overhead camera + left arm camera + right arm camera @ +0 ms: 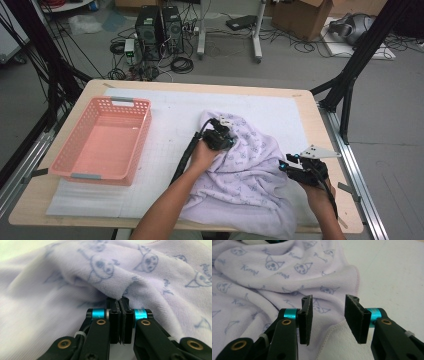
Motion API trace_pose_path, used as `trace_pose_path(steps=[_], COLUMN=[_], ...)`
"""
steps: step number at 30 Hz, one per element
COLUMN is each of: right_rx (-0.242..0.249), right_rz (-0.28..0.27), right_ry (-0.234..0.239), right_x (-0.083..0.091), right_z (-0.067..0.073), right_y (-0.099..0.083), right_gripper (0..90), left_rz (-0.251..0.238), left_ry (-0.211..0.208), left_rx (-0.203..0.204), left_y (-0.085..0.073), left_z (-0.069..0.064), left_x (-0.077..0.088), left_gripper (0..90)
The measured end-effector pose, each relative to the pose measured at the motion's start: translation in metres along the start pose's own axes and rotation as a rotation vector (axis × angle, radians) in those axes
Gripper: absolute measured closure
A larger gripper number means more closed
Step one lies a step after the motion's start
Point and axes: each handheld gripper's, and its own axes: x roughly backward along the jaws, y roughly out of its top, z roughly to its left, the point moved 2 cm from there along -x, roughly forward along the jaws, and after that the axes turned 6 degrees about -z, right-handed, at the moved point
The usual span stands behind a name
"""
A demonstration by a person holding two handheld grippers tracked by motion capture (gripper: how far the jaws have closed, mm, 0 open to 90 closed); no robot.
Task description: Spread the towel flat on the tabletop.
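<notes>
A pale lilac towel printed with little cat faces lies crumpled on the right half of the table. My left gripper rests on its upper part, pointing away from the person. In the left gripper view the towel rises in a fold whose tip is pinched between the jaws of the left gripper, which stand pressed together. My right gripper hovers at the towel's right side. In the right gripper view the right gripper is open, with nothing between its jaws, over the hemmed edge of the towel.
A pink plastic basket stands at the left of the table with nothing inside. A white mat covers the wooden tabletop. Black frame legs rise at both sides; computers and cables lie on the floor behind.
</notes>
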Motion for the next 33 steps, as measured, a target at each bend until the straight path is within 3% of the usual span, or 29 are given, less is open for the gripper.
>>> trace_pose_path(steps=[3, 5, 8, 15, 18, 28, 33], right_rx=[-0.010, -0.008, -0.015, -0.025, -0.045, 0.023, 0.044], right_rz=[-0.003, -0.003, -0.005, 0.021, 0.030, 0.079, 0.164], right_ry=[-0.004, -0.007, -0.005, -0.018, 0.002, 0.092, 0.128], right_x=[0.000, -0.001, -0.004, -0.033, -0.055, -0.132, -0.166], right_z=[-0.001, 0.001, 0.002, -0.006, -0.009, -0.007, -0.008], right_y=[0.000, 0.001, 0.004, 0.016, 0.026, 0.066, 0.065], right_gripper=[57.4, 57.5, 57.5, 54.8, 51.2, 52.8, 48.7], left_rz=[0.003, 0.019, 0.006, -0.030, -0.029, -0.050, -0.078], left_ry=[0.021, 0.045, 0.071, 0.124, 0.128, 0.111, 0.094], left_rx=[0.031, 0.028, 0.046, 0.097, 0.112, 0.125, 0.163], left_y=[-0.008, -0.015, -0.023, -0.035, -0.039, -0.040, -0.041], left_z=[0.015, 0.024, 0.035, 0.057, 0.063, 0.064, 0.068], left_x=[0.018, 0.030, 0.047, 0.077, 0.080, 0.072, 0.073], left_gripper=[87.9, 87.7, 87.7, 87.6, 87.1, 84.4, 78.1])
